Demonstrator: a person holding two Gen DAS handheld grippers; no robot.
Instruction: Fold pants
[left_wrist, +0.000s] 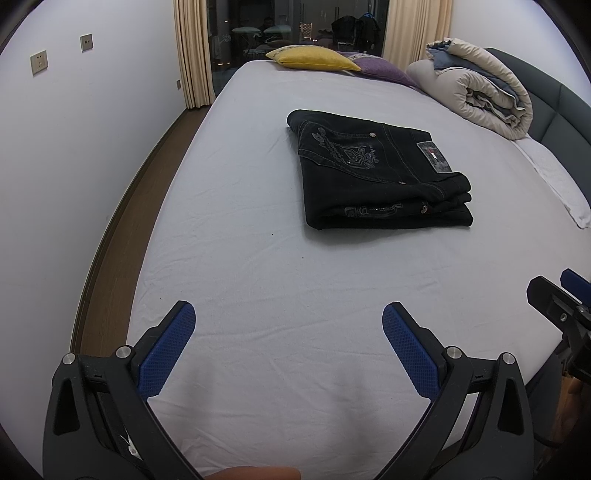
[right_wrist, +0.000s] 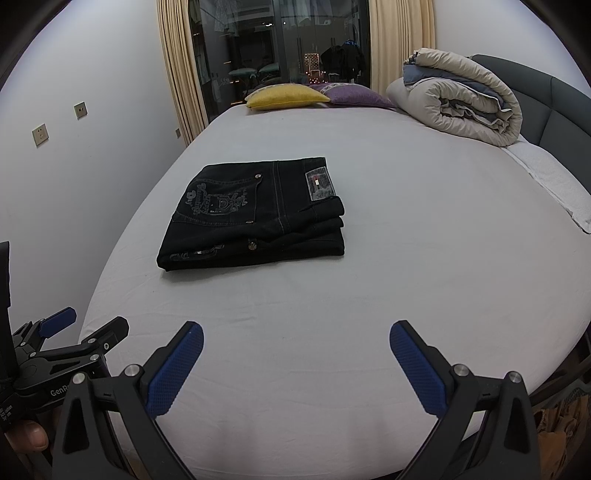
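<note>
Black pants (left_wrist: 373, 170) lie folded into a compact stack on the white bed (left_wrist: 258, 277), with an embroidered back pocket and a grey label facing up. In the right wrist view the same pants (right_wrist: 255, 214) sit left of centre. My left gripper (left_wrist: 289, 314) hovers open over the near part of the sheet, well short of the pants, with nothing between its blue pads (left_wrist: 166, 350). Equally open and empty, my right gripper (right_wrist: 296, 332) hangs over the near edge of the bed. Each gripper shows at the edge of the other's view.
A rolled beige and blue duvet (left_wrist: 480, 92) lies at the far right by the grey headboard (left_wrist: 554, 107). Yellow (left_wrist: 310, 59) and purple (left_wrist: 380, 68) pillows sit at the far end. A white wall and a strip of wooden floor (left_wrist: 122, 229) run along the left.
</note>
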